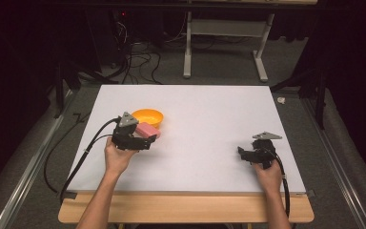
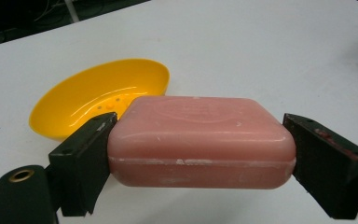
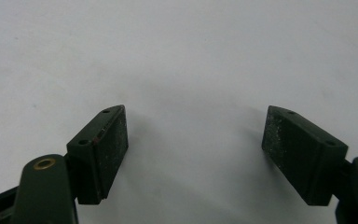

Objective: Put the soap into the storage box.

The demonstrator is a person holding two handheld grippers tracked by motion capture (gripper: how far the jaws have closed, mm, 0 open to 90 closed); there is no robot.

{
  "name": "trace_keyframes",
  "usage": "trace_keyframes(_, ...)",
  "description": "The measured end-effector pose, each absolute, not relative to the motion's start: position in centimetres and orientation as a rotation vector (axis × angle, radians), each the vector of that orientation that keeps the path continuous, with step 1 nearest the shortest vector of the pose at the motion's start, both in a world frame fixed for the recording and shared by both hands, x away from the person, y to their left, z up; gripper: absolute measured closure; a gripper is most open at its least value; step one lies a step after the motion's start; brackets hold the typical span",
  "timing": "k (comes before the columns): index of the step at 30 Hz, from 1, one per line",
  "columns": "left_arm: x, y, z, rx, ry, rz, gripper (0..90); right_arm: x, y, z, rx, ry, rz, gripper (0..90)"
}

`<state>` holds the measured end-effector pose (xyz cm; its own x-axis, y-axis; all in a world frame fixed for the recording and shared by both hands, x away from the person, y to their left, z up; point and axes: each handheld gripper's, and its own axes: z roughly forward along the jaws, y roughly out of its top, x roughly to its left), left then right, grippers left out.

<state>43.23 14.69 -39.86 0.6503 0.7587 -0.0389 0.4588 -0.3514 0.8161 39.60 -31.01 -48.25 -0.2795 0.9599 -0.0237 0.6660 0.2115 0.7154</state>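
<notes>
From above, the left gripper [image 1: 145, 138] is clamped on a pink soap bar [image 1: 147, 129], held just off the near edge of the yellow soap dish [image 1: 147, 116], which sits on the white table [image 1: 205, 109]. That dish is a smooth, glossy oval of plastic. Over on the other side, the right gripper [image 1: 242, 151] rests low over bare tabletop, well apart from everything, its cable trailing back past the person's wrist. The surroundings are dark; cables and a stand's feet on the floor beyond are hard to make out.

In the left gripper view, both black pads press the short ends of the soap bar [image 2: 200, 142], a rounded block, waxy, with a seam running round its middle and pale scuffs along it. A stamped oval on top is too faint to read. Behind it lies the soap dish [image 2: 93, 102], with small drain holes in its floor; its near side is hidden by the soap and one jaw.

In the right gripper view, the right gripper [image 3: 193, 149] has its jaws wide apart with nothing between them, matte pads dusty and speckled, over plain white table [image 3: 182, 56]. Both jaws are cut off at the bottom edge.
</notes>
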Motion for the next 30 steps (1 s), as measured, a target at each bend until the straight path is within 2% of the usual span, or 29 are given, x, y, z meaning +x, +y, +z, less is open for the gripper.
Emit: trace_keyframes(30, 46.1, 16.0, -39.2, 1.948, 1.121, 0.462, 13.9, 39.6, -31.0, -48.3, 1.503, 2.022, 0.832, 23.0)
